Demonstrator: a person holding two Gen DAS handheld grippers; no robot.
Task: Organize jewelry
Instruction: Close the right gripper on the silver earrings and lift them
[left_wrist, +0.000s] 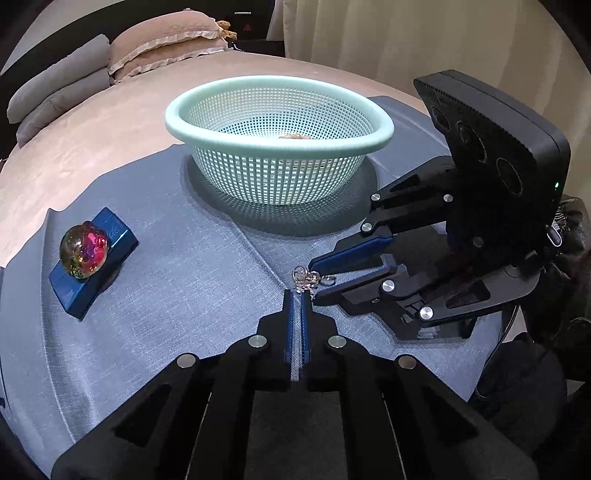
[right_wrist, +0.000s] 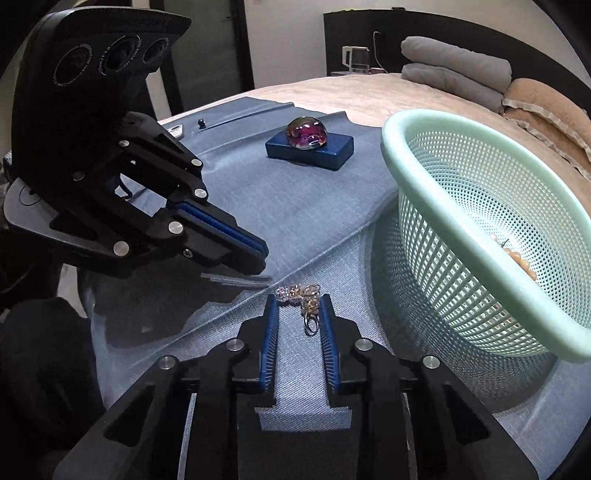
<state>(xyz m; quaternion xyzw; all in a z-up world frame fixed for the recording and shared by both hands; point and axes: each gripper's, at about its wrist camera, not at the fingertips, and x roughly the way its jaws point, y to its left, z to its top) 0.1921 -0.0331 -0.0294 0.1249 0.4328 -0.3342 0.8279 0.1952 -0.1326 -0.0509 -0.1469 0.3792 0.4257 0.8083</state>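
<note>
A small gold and silver chain bracelet (right_wrist: 303, 301) lies on the blue cloth (right_wrist: 314, 206). My right gripper (right_wrist: 299, 299) is open, its blue pads on either side of the chain, low over the cloth. In the left wrist view the same chain (left_wrist: 308, 278) lies just beyond my left gripper (left_wrist: 297, 293), which is shut and empty, with the right gripper (left_wrist: 316, 282) reaching in from the right. A mint green mesh basket (left_wrist: 277, 122) stands behind, holding beaded jewelry (right_wrist: 522, 264).
A blue box (left_wrist: 92, 266) with an iridescent glass dome (left_wrist: 85, 249) on it sits at the left on the cloth. The cloth lies on a beige bed with pillows (left_wrist: 166, 44) at the far end. A curtain hangs behind.
</note>
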